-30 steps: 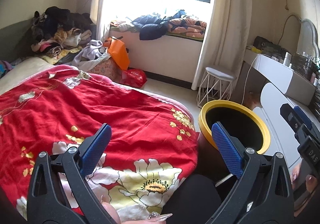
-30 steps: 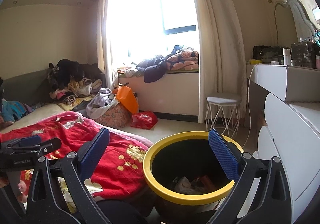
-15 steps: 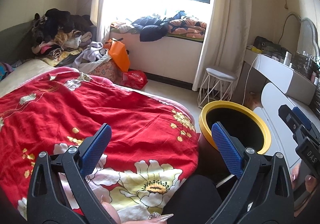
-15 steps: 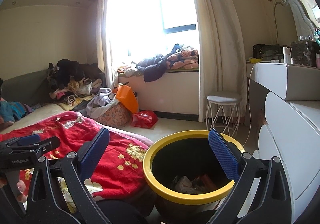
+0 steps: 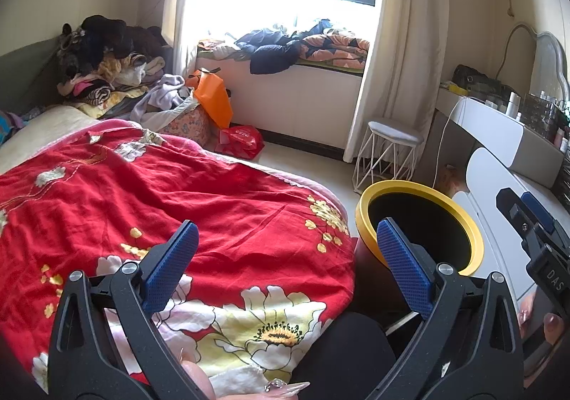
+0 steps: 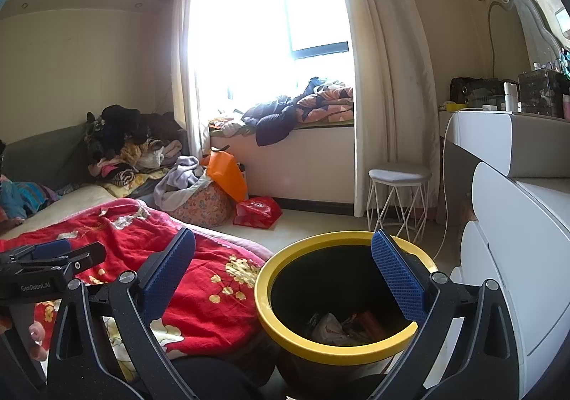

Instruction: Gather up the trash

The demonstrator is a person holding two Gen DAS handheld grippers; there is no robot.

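The big red blanket (image 5: 178, 214) with flowers covered the bed on the left, and it hung down just beside the bin (image 6: 342, 293). The bin was black with a yellow rim, and it stood on the floor between the bed and the white drawers (image 6: 516, 257) on the right. Some trash (image 6: 342, 328) already lay at the bottom of the bin, a crumpled white piece and something reddish. The left gripper (image 5: 285, 268) hung over the near edge of the blanket with its blue fingers (image 5: 171, 268) spread wide and nothing between them. The right gripper (image 6: 285, 275) hung near the bin, just as wide apart and just as empty. No loose trash showed on the blanket, so a hand might have grabbed the cloth by mistake and pulled it. Farther off, a red bag (image 6: 256, 211) and an orange bag (image 6: 228, 172) sat on the floor by the window seat, and I could not tell if they were trash. Picking the wrong one could have thrown away something good. The bin was close to the knees, so a bump could have tipped it.
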